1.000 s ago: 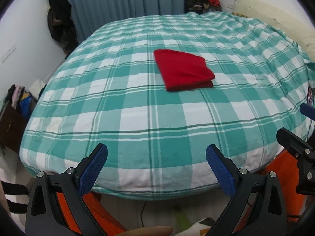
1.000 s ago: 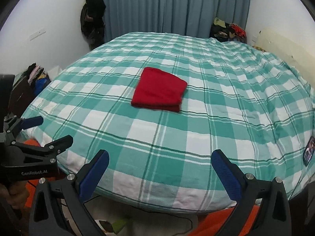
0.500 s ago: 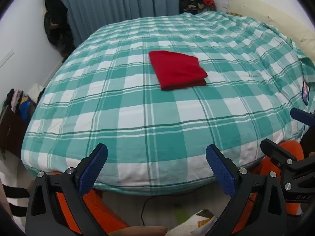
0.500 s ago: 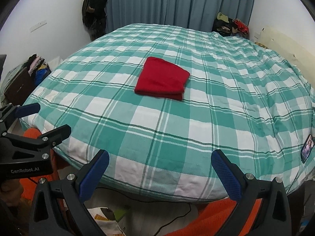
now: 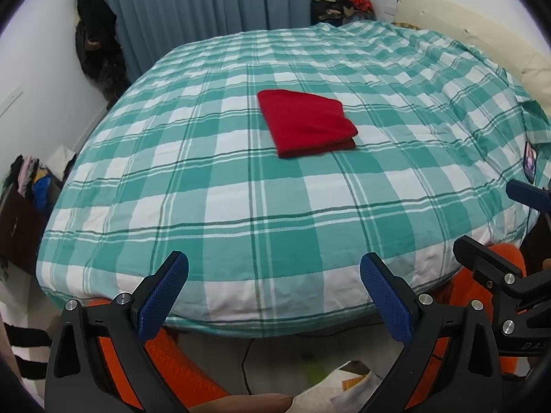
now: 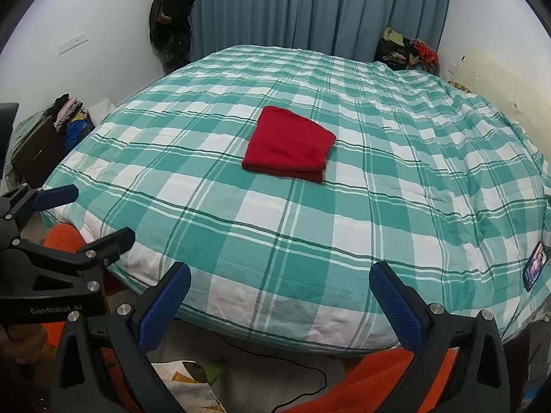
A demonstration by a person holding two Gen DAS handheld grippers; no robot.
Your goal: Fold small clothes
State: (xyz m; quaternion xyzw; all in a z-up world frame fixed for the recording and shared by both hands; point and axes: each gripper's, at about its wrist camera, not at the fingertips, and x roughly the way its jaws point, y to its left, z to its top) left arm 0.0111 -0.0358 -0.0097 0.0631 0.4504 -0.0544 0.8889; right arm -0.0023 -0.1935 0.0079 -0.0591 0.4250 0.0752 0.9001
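A red garment lies folded into a neat rectangle on the middle of the bed with the green and white checked cover. My left gripper hangs open off the bed's near edge, far from the garment, with nothing between its blue pads. My right gripper is open and empty too, held back beyond the same edge. Each gripper shows at the side of the other's view: the right gripper and the left gripper.
A phone lies on the cover near the bed's right edge. Orange fabric and a black cable are on the floor below. Clothes piles sit at the left wall and in the far corner. A curtain hangs behind.
Both grippers have drawn back and lower from the bed, staying open. The folded red garment has not moved.
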